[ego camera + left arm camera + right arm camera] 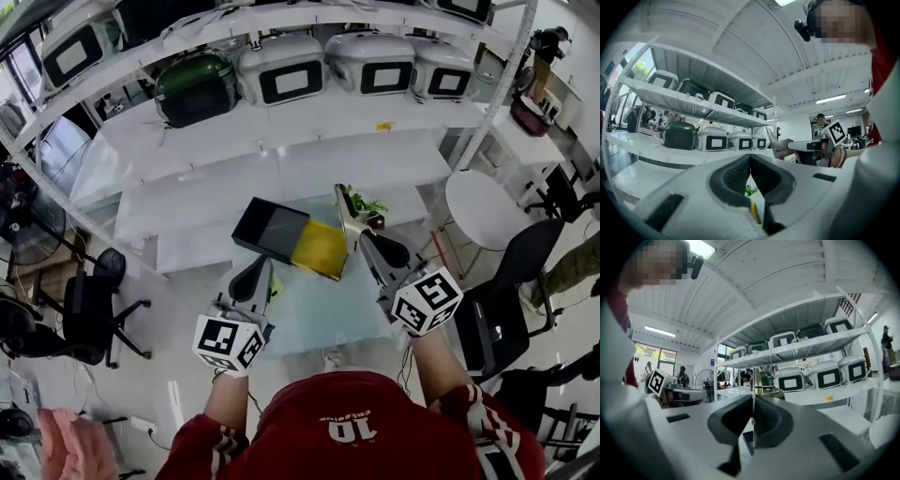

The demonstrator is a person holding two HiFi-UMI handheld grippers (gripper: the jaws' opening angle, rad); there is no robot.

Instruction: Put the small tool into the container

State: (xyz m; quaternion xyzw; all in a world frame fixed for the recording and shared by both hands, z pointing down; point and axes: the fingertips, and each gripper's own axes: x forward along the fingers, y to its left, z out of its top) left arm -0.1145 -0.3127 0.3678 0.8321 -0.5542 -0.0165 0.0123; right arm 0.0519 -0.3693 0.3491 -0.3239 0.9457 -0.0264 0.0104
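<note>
My right gripper is shut on a thin flat metal tool, whose blade sticks up past the jaws above the table. In the right gripper view the tool shows edge-on, pinched between the two pads. Just to its left, a black box-like container with a yellow part lies on the glass table. My left gripper hovers over the table's near left, its jaws shut with nothing seen between them. From the left gripper view, the right gripper and the tool's blade appear ahead to the right.
A small green plant stands just behind the tool. White shelves carry several white cases and one green case. A round white table and black chairs are to the right, another chair to the left.
</note>
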